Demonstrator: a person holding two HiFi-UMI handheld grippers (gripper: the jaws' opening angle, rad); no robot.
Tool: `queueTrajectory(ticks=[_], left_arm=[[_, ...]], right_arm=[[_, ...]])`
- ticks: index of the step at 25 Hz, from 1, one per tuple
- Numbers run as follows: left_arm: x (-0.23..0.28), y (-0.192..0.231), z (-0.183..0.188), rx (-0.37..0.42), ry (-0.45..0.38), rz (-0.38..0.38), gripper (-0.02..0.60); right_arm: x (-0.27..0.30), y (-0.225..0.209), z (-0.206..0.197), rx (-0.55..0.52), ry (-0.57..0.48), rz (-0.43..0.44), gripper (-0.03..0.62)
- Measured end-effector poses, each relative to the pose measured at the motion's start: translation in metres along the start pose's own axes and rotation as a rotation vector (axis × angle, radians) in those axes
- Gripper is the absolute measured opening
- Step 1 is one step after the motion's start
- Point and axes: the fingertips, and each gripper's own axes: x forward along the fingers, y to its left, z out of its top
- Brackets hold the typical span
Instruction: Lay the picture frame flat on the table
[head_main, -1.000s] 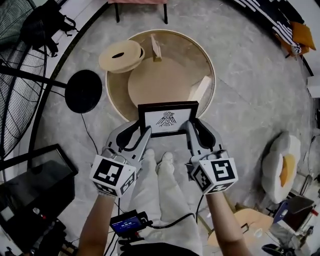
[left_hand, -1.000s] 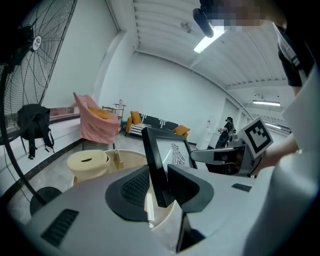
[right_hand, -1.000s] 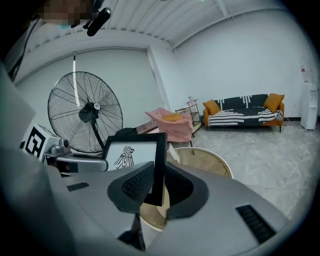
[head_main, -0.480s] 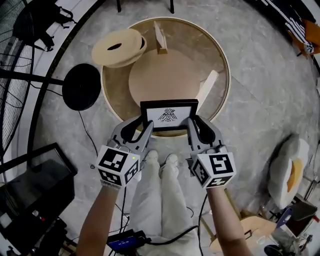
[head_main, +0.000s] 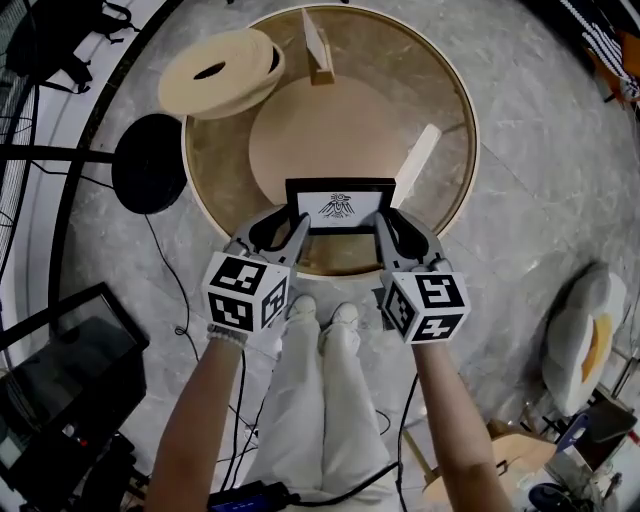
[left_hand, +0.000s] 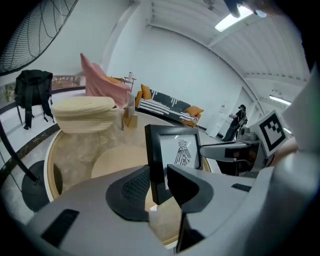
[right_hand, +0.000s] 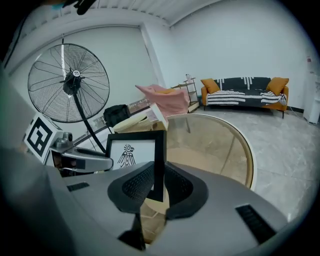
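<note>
I have the frame (head_main: 339, 205) held upright, its picture facing me, over the near rim of the round tabletop (head_main: 445, 100). My left tool (head_main: 298, 224) is clamped on its left edge, and my right tool (head_main: 380, 224) is clamped on its right edge. I can't tell whether its bottom edge touches the tabletop.

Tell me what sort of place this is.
Probably a spacious lounge-like room, perhaps a studio or showroom. It has a striped sofa with orange cushions, a big pedestal fan and a low round table on a pale stone-look floor.
</note>
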Motion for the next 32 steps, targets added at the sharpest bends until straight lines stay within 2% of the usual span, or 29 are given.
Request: queueTrajectory(ticks=[9, 15, 19, 24, 29, 32], left_arm=[[0.039, 0.023, -0.017, -0.021, 0.08, 0.025, 0.123], [0.058, 0.033, -0.016, -0.082, 0.1, 0.029, 0.129], [0.064, 0.037, -0.015, -0.042, 0.113, 0.069, 0.135], [0.062, 0.036, -0.015, -0.031, 0.122, 0.089, 0.138], [0.042, 0.039, -0.004, 0.012, 0.086, 0.14, 0.141], [0.023, 0.031, 0.008, 0.059, 0.055, 0.14, 0.083]], right_arm=[[0.035, -0.014, -0.016, 0.013, 0.058, -0.01, 0.078], [0.055, -0.026, -0.016, 0.055, 0.062, -0.015, 0.075], [0.062, -0.031, -0.02, 0.056, 0.065, -0.037, 0.073], [0.061, -0.033, -0.021, 0.031, 0.057, -0.071, 0.074], [0.05, -0.034, -0.009, 0.0, 0.04, -0.097, 0.074], [0.031, -0.03, 0.005, -0.021, 0.011, -0.1, 0.059]])
